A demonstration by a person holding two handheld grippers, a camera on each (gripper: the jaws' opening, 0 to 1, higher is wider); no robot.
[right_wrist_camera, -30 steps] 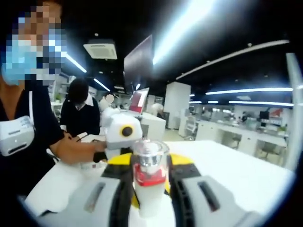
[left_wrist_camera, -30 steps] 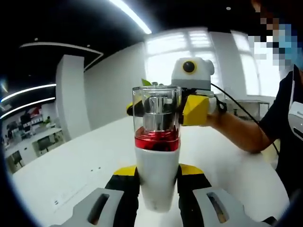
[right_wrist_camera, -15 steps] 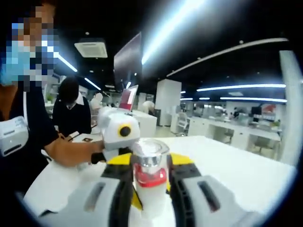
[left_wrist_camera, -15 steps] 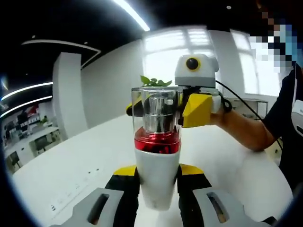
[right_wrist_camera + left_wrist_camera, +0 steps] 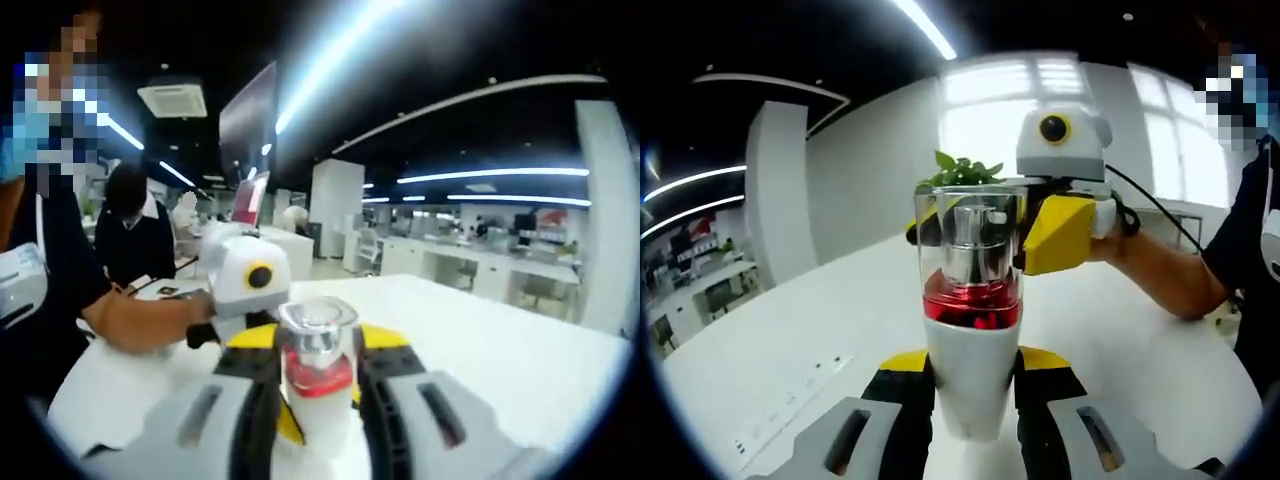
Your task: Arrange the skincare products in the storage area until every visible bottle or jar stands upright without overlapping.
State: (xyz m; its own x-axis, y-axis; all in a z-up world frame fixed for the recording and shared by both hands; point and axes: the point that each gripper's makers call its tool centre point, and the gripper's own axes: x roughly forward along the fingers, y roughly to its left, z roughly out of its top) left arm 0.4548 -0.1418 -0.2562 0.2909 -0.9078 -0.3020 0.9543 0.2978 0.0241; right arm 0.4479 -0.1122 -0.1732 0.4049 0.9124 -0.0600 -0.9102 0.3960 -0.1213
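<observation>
One pump bottle (image 5: 972, 320), white body, red collar, clear cap, upright above the white table (image 5: 800, 350) | left hand-held gripper (image 5: 972, 385) clenched on its body, right hand-held gripper (image 5: 316, 385) on its cap | since earlier: grip unchanged, green plant (image 5: 958, 170) at 12 o'clock risen into view.

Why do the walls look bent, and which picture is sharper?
Left gripper view: the fisheye lens bows the walls, the bottle is crisp, and the windows glare white. Right gripper view: softer, hazier, with ceiling lights smeared into streaks and the tongs slightly blurred.
</observation>
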